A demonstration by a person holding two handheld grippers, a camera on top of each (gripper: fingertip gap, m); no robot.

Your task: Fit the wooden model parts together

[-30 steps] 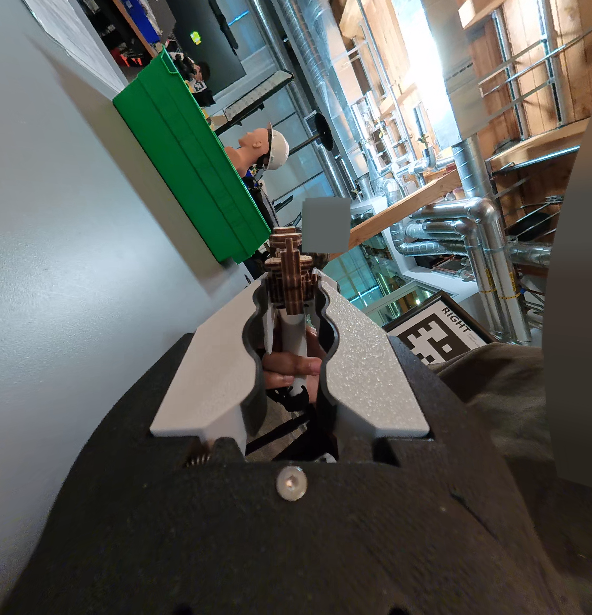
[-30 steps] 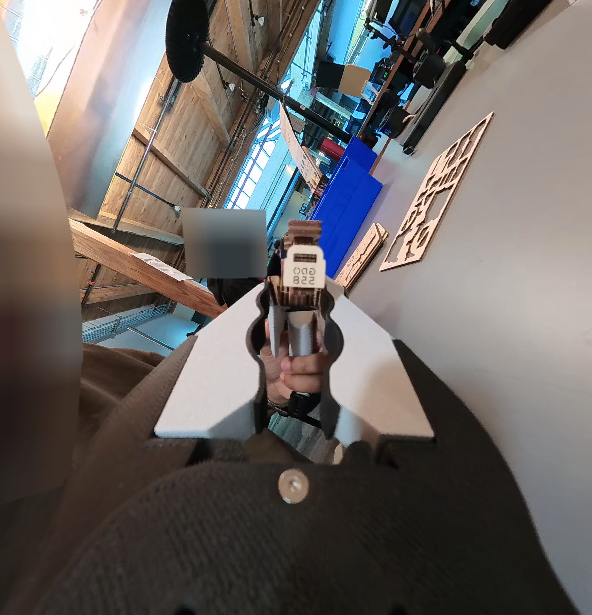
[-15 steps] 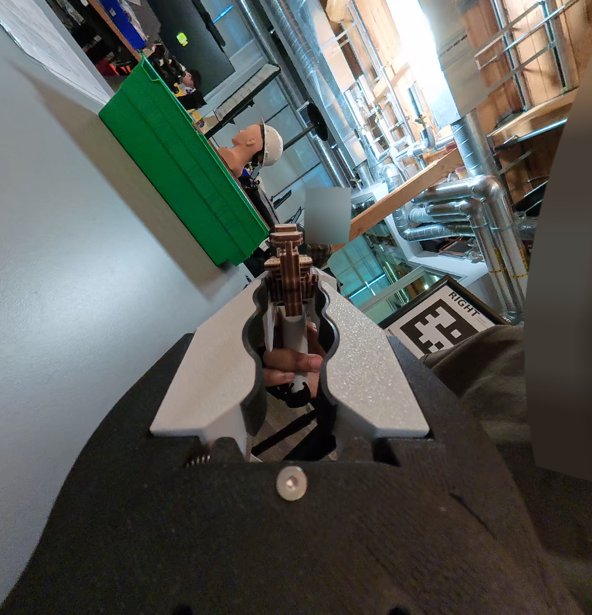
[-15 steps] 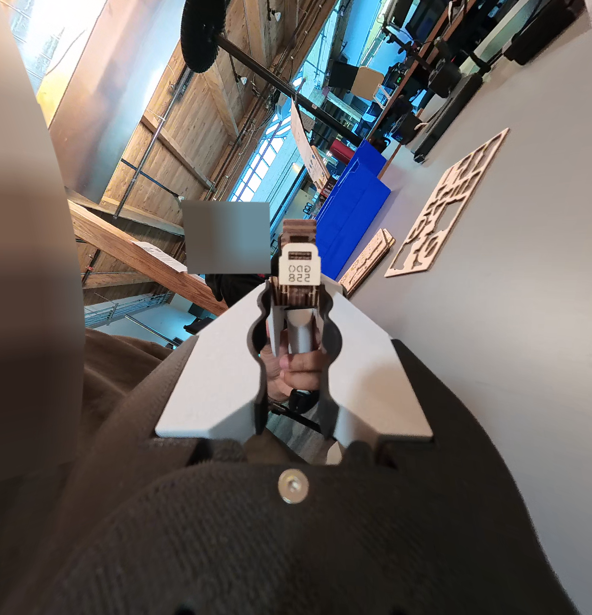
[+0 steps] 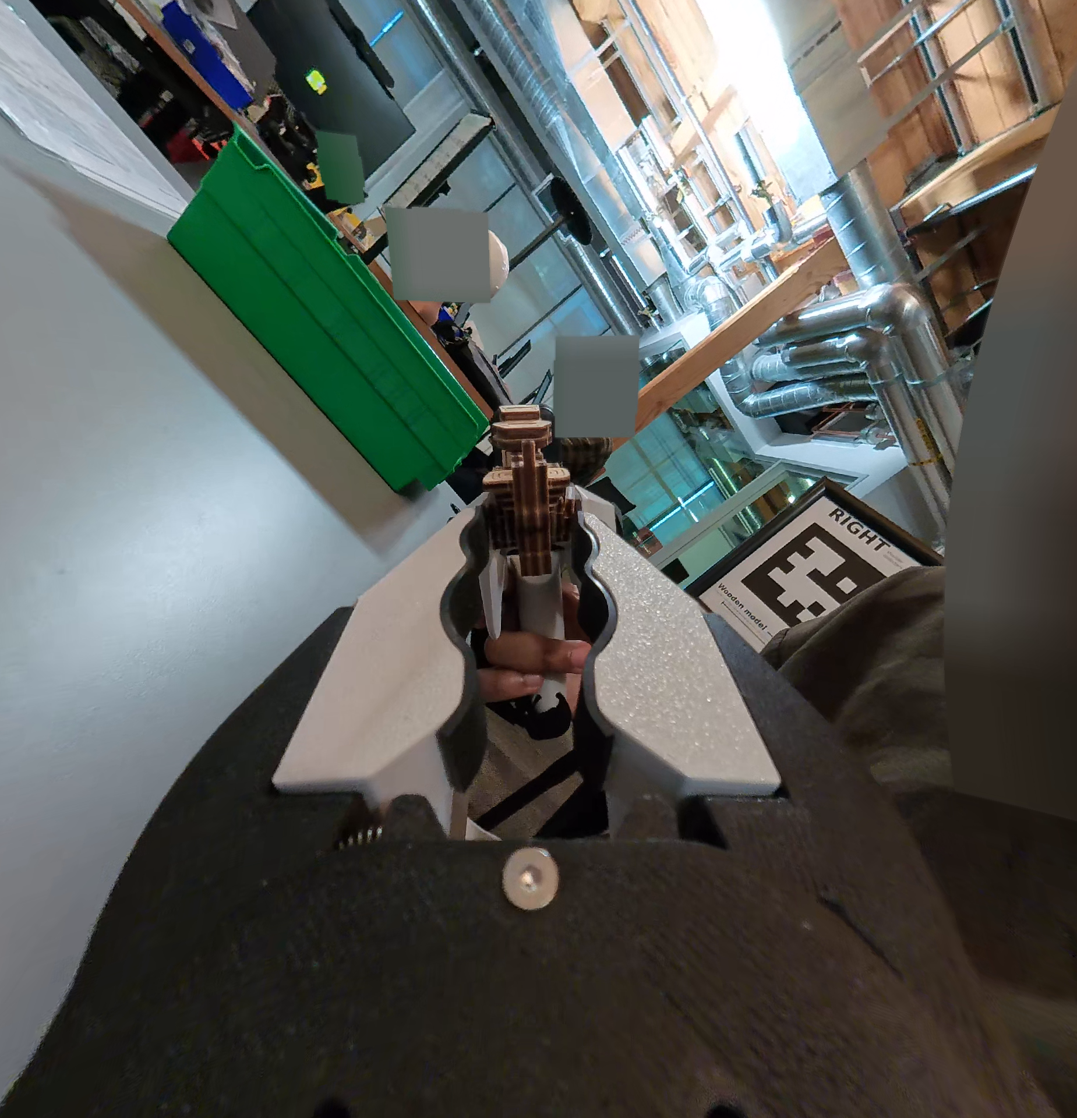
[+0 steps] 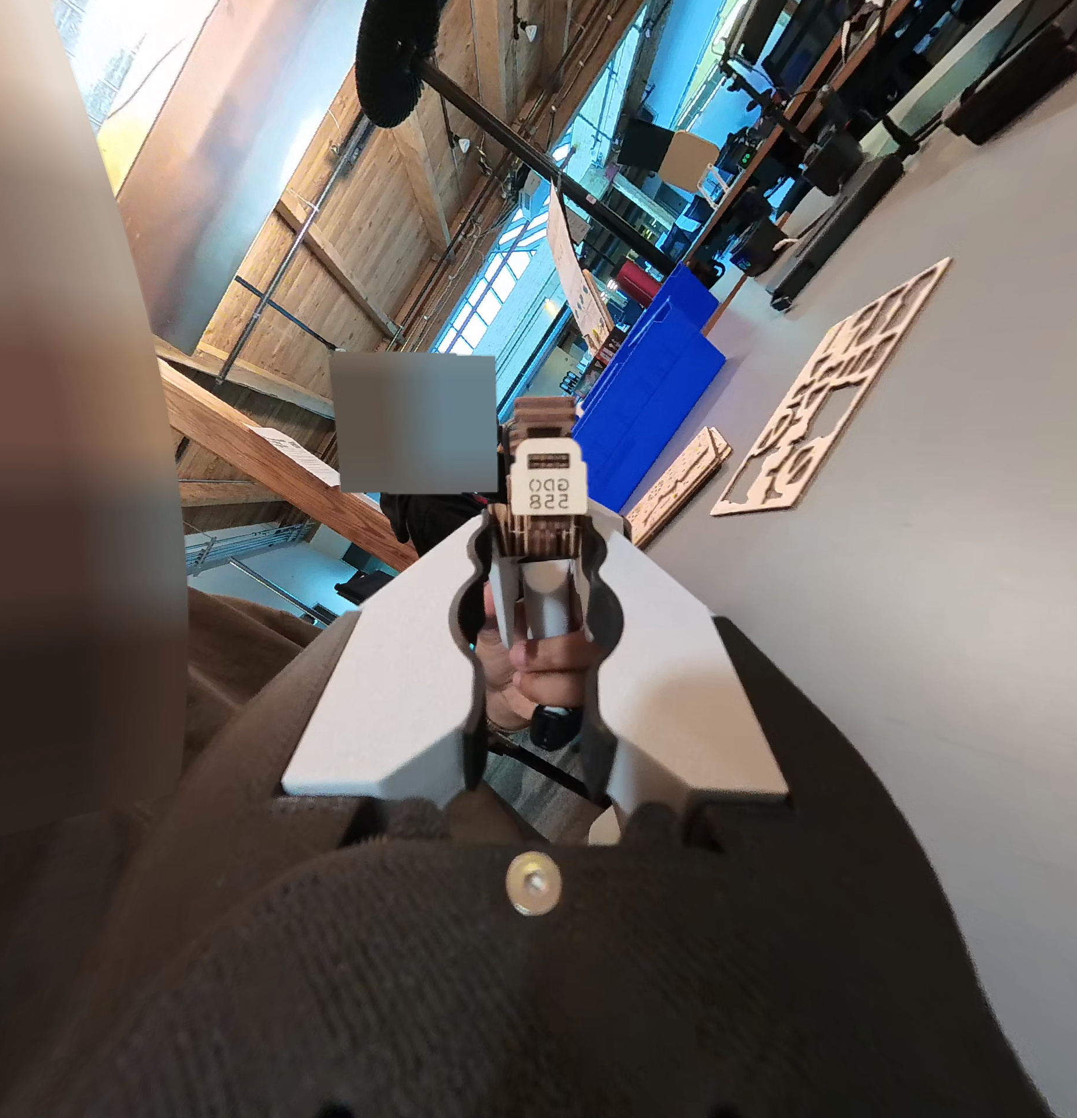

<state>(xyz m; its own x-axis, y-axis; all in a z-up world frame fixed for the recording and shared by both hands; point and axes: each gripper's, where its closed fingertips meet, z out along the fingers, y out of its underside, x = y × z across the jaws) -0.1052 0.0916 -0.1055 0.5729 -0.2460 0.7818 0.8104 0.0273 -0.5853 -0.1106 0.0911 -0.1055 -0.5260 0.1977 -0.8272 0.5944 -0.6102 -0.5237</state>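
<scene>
A small layered wooden model (image 5: 527,484) is held in the air above the grey table (image 5: 130,514), between both grippers, which face each other. My left gripper (image 5: 528,520) is shut on its near end. In the right wrist view my right gripper (image 6: 545,526) is shut on the same model (image 6: 545,532), whose pale engraved plate (image 6: 548,484) faces this camera. Through each gripper's gap I see the other gripper's white fingers (image 5: 542,605) and the hand holding it (image 6: 542,671). The model's middle is hidden by the fingers.
A green bin (image 5: 318,326) stands on the table beyond the left gripper. A framed black-and-white marker sign (image 5: 808,568) is to its right. In the right wrist view a blue bin (image 6: 645,387), a stack of wooden sheets (image 6: 675,490) and a cut-out wooden sheet (image 6: 826,393) lie on the table.
Both grippers stay shut on the model. The pair has shifted and tilted slightly, so the bins and the cut-out sheet slide a little in both views.
</scene>
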